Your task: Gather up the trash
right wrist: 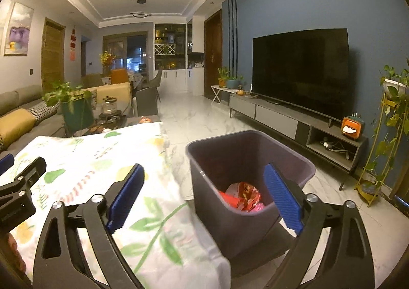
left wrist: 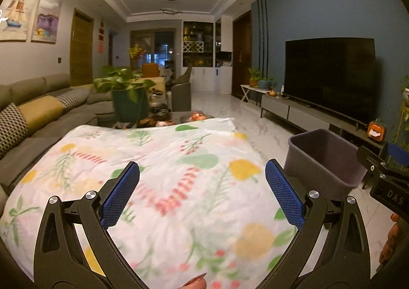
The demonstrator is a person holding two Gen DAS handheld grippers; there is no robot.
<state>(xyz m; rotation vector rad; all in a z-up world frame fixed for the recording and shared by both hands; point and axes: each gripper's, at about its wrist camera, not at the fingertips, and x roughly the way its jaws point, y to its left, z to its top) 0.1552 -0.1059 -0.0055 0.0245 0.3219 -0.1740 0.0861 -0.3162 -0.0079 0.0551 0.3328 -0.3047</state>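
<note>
Red and pink wrappers [right wrist: 242, 198] lie at the bottom of the dark bin [right wrist: 251, 225], which stands on the floor just beside the right edge of the floral cloth [left wrist: 158, 161]. The right gripper [right wrist: 204, 195] hovers over the bin's near rim, jaws wide apart and empty. The left gripper [left wrist: 202, 193] hangs above the cloth, jaws likewise spread, holding nothing.

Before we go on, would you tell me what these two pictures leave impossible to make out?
- Bin contents: left wrist view shows only its outer wall and rim.
- Red wrappers in the bin, right wrist view: print too small and blurred to read.
- Floor beside the bin: hidden by the flowered cloth.
- Items behind the cloth near the potted plant: partly blocked, blurred.
</note>
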